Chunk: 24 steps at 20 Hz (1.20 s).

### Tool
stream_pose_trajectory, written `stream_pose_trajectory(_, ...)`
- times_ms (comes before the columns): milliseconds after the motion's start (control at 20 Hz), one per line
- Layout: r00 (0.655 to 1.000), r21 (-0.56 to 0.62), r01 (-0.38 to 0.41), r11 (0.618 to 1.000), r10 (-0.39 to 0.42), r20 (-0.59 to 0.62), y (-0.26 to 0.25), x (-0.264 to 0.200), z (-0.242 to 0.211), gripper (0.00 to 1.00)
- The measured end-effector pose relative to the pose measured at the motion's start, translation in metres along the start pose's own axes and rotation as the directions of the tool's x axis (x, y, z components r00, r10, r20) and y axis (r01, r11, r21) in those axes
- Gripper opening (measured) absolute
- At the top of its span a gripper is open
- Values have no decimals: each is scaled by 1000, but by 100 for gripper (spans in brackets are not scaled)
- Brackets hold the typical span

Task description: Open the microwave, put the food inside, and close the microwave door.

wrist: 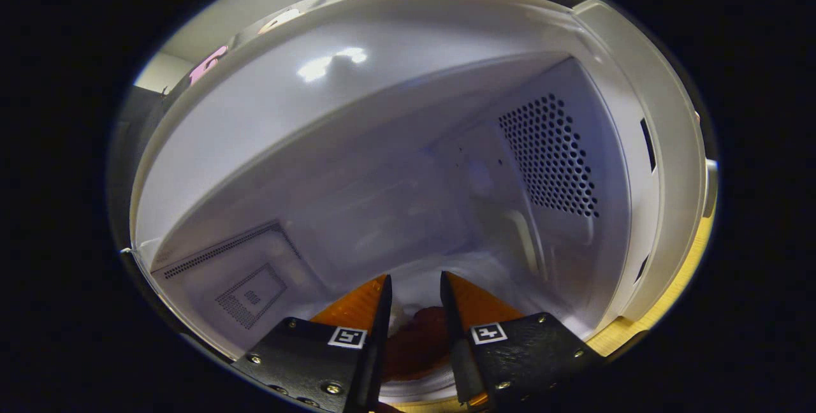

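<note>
I am looking into the open microwave's white cavity (357,209), with the view rolled to one side. My gripper (414,279) reaches into the opening, its fingertips over the cavity floor. A red-brown piece of food (417,343) fills the gap between the two fingers, which close on it from both sides. Under the food lies a white curved surface (414,391) that looks like a plate rim or the floor. The microwave door is out of sight.
A perforated vent patch (548,158) sits on the cavity's right wall and a dotted panel (252,295) on the left wall. The microwave's front frame (669,145) curves past on the right. A strip of wooden tabletop (688,260) lies outside it.
</note>
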State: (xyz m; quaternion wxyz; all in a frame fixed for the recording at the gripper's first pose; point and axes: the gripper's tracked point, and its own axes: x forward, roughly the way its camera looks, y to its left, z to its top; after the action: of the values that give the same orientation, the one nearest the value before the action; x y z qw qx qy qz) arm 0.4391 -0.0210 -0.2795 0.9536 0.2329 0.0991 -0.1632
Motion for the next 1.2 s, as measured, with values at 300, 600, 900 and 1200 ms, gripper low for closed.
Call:
stream_pose_trajectory(300, 971, -51, -207, 977, 199, -133, 52, -79, -7, 45)
stream_pose_trajectory(600, 896, -210, -438, 874, 403, -190, 105, -205, 16, 78)
stream_pose_trajectory(900, 781, -256, -622, 740, 609, -135, 152, -322, 48, 92)
stream_pose_trajectory(1200, 575, -225, -812, 539, 804, -151, 202, -432, 47, 92)
